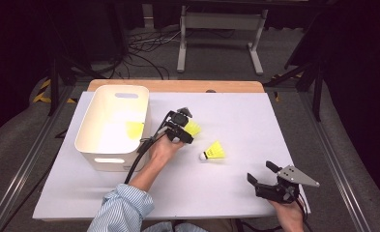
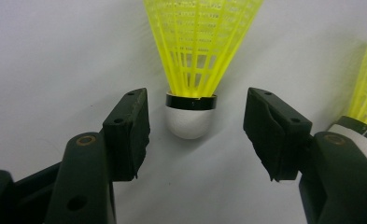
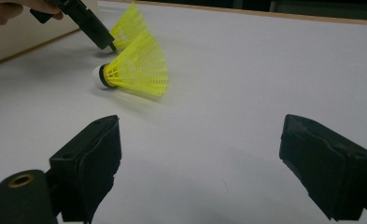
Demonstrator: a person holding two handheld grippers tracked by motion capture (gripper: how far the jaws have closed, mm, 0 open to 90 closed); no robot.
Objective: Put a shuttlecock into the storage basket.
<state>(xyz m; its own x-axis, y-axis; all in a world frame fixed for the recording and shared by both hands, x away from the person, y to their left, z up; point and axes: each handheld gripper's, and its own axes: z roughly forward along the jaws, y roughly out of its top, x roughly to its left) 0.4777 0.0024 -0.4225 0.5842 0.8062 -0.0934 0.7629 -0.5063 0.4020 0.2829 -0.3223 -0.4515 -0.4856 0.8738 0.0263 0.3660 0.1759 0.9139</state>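
Shuttlecock (image 2: 191,70): on white sheet (image 1: 236,188) beside bin (image 1: 111,126), cork between left gripper's (image 2: 195,135) spread jaws, untouched. 2nd shuttlecock (image 1: 213,152): just right, near. Right gripper (image 1: 264,175): spread, empty, at sheet's near right edge. Bare sheet between.

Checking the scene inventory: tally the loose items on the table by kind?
Yellow shuttlecocks: 3, one between the open jaws of the left hand-held gripper, one lying farther right, one in the bin
White plastic bin: 1
Total: 4
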